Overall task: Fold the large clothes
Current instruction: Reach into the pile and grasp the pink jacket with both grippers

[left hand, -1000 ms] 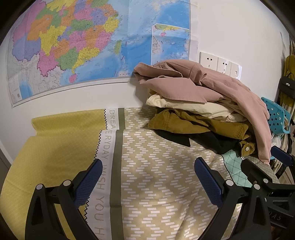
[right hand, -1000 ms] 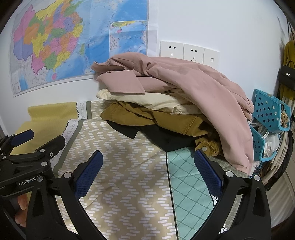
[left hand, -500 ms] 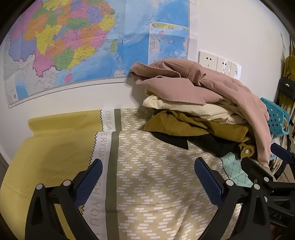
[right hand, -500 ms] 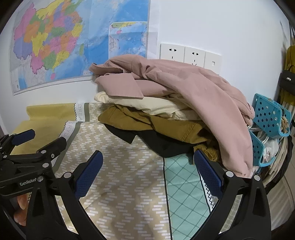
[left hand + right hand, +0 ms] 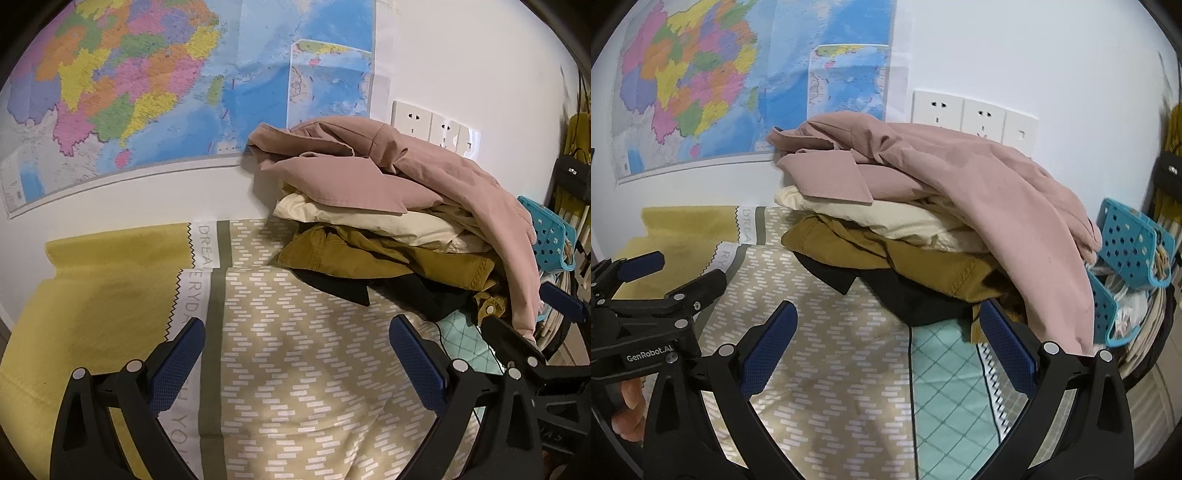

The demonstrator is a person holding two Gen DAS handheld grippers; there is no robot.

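Both views had edged closer to the clothes pile (image 5: 923, 229). Left gripper (image 5: 295, 362) and right gripper (image 5: 886, 347) hovered with jaws spread, empty, over the patterned sheet (image 5: 303, 387). Blue basket (image 5: 1134, 251) crowded the pile's right.

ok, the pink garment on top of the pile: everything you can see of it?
The pink garment is a dusty-pink, matte woven piece, unfolded and crumpled. It tops the pile, resting on a cream garment, above mustard and black ones. A flat flap juts left; its right side drapes down beside the blue basket. Neither gripper touches it.
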